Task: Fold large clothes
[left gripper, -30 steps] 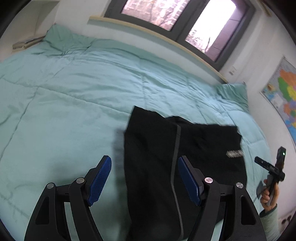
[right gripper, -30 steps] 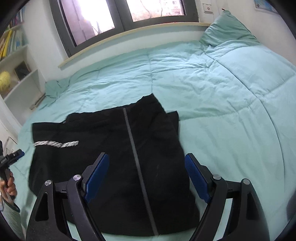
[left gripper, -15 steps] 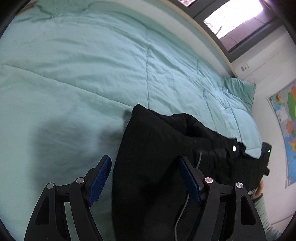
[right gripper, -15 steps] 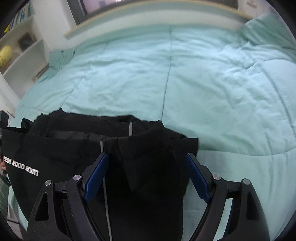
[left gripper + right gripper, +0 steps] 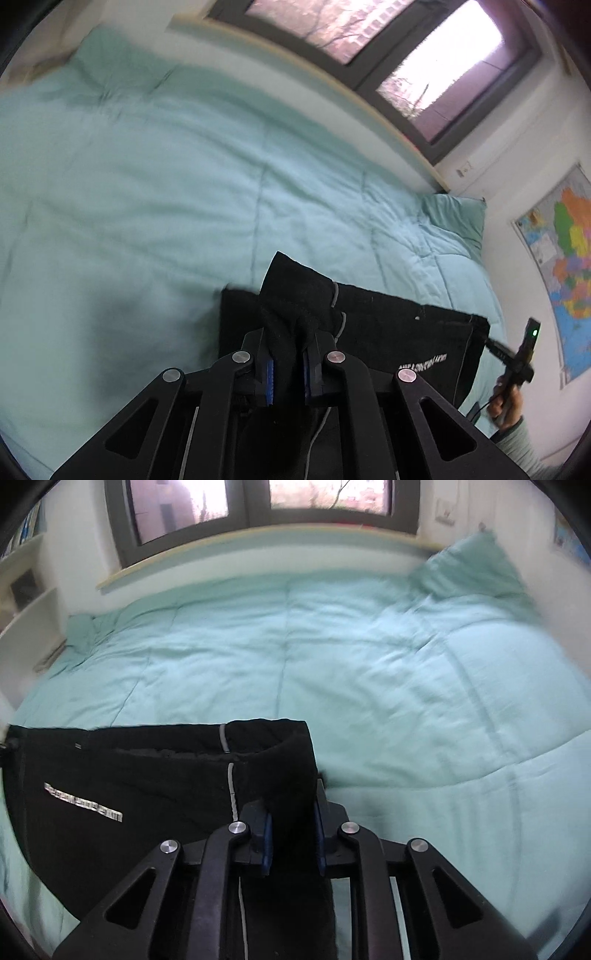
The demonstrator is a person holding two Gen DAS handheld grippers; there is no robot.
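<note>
We've got the black garment [image 5: 373, 328] on the mint-green quilt [image 5: 166, 192] of the bed, near edge, w/ both tongs now clamped on it. Our left gripper [image 5: 287, 365] has just been closing; its blue pads [image 5: 270, 373] pinch a bunched fold of the black cloth that sticks up btwn the fingers, a thin grey stripe [image 5: 335, 295] running just right of that fold. Our right gripper [image 5: 293, 843] has likewise just been closing, and a thick strip of the same garment [image 5: 147, 775] sits squeezed btwn its pads [image 5: 266, 845], cloth rising above the fingertips and curling back. In the right wrist view the rest of the garment spreads out to the left, flat-ish, w/ a silver printed logo [image 5: 83, 802] on it (letters too blurred to read) and a grey stripe [image 5: 231, 786] alongside the gripped part. In the left wrist view the garment stretches off to the right twd the other tool [image 5: 517, 354], seen side-on w/ a green light, held in our right hand [image 5: 506, 402] w/ a pale green sleeve [image 5: 515, 439]; the cloth's far corner looks drawn up to that tool's tip. Beyond the quilt: window [image 5: 399, 48] w/ pale sill, a matching pillow [image 5: 454, 218] in the corner, a coloured map [image 5: 565, 280] on the wall, and white shelves [image 5: 26, 602] at the left in the right wrist view.
</note>
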